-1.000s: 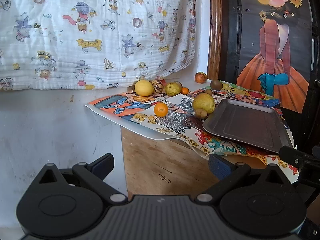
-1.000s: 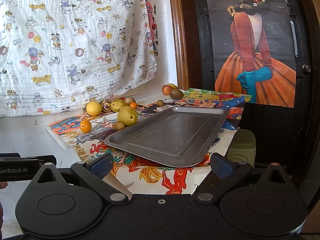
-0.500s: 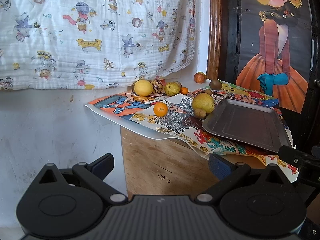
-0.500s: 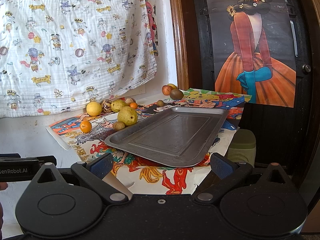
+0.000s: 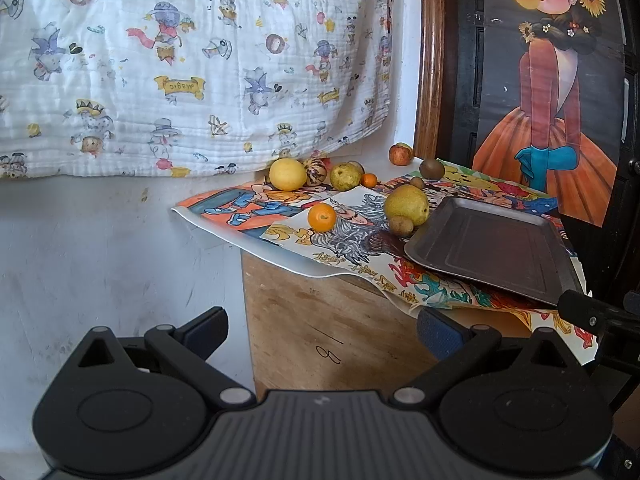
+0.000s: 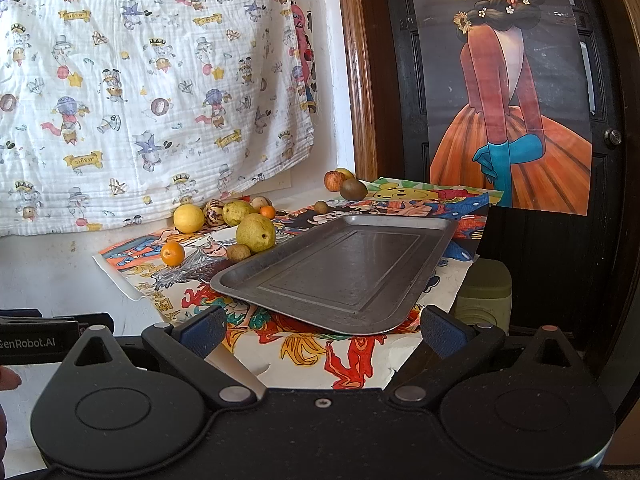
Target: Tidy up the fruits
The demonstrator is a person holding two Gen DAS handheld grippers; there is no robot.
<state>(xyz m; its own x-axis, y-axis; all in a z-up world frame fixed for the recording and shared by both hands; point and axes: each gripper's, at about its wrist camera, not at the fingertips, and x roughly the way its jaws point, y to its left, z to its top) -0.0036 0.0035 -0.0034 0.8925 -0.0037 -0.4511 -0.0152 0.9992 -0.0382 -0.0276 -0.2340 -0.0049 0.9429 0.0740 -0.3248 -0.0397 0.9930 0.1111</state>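
Both tools are spread wide and hold nothing, hanging short of the surface (image 6: 400, 364). The left tool (image 5: 322, 330) faces its wooden side; the right tool (image 6: 320, 326) sits just before the near rim of the tray (image 6: 340, 272). The tray is bare. Beside its far left edge lie a pear (image 6: 255, 233), a small brown fruit (image 6: 238, 252), perhaps a kiwi, and an orange (image 6: 172, 253).
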